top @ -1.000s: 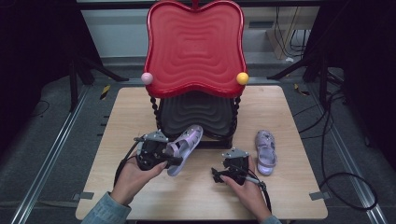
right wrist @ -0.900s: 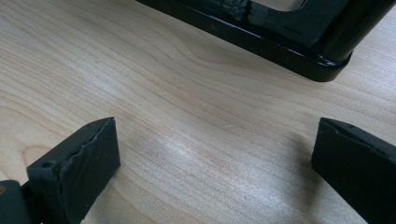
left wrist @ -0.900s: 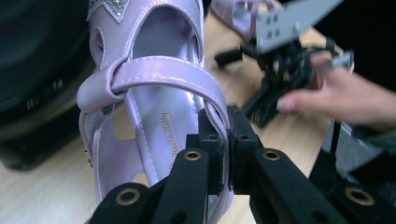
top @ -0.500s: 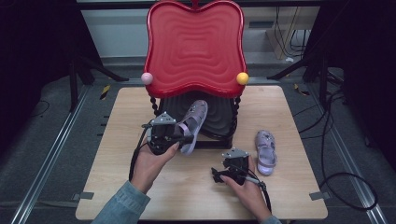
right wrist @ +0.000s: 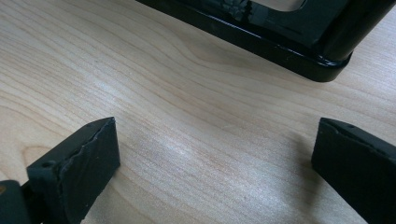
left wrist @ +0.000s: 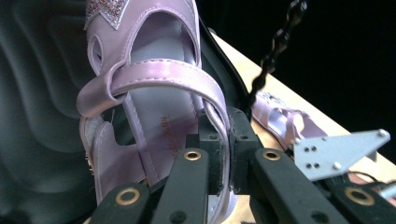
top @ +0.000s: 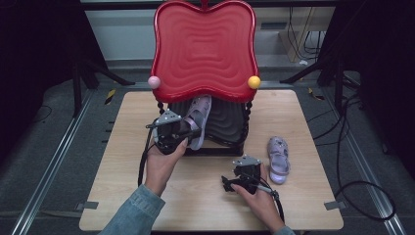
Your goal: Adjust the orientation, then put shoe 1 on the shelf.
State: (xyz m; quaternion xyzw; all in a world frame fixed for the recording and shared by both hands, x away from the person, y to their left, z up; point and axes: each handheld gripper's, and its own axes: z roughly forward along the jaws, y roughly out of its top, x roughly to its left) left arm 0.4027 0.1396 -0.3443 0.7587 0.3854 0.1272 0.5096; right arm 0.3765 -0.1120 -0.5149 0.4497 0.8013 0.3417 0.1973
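Note:
A lilac sandal (top: 198,119) hangs tilted over the black wavy lower shelf (top: 226,122) of a small rack, beneath its red wavy top (top: 204,49). My left gripper (top: 189,131) is shut on that sandal; in the left gripper view the jaws pinch the sandal's (left wrist: 154,107) side edge by the strap, and the left gripper (left wrist: 219,156) has nothing else between its pads. A second lilac sandal (top: 278,159) lies flat on the table at the right. My right gripper (top: 228,184) rests on the wood near the front, open and empty (right wrist: 215,163).
The rack stands at the back middle of the wooden table (top: 122,186), with a pink ball (top: 154,82) and a yellow ball (top: 254,82) at the red top's corners. Its black base (right wrist: 280,42) lies just ahead of the right gripper. Cables trail on the floor at the right.
My left gripper has carried the sandal up and away from the table's front, in over the black shelf under the red top. The right gripper has stayed in place.

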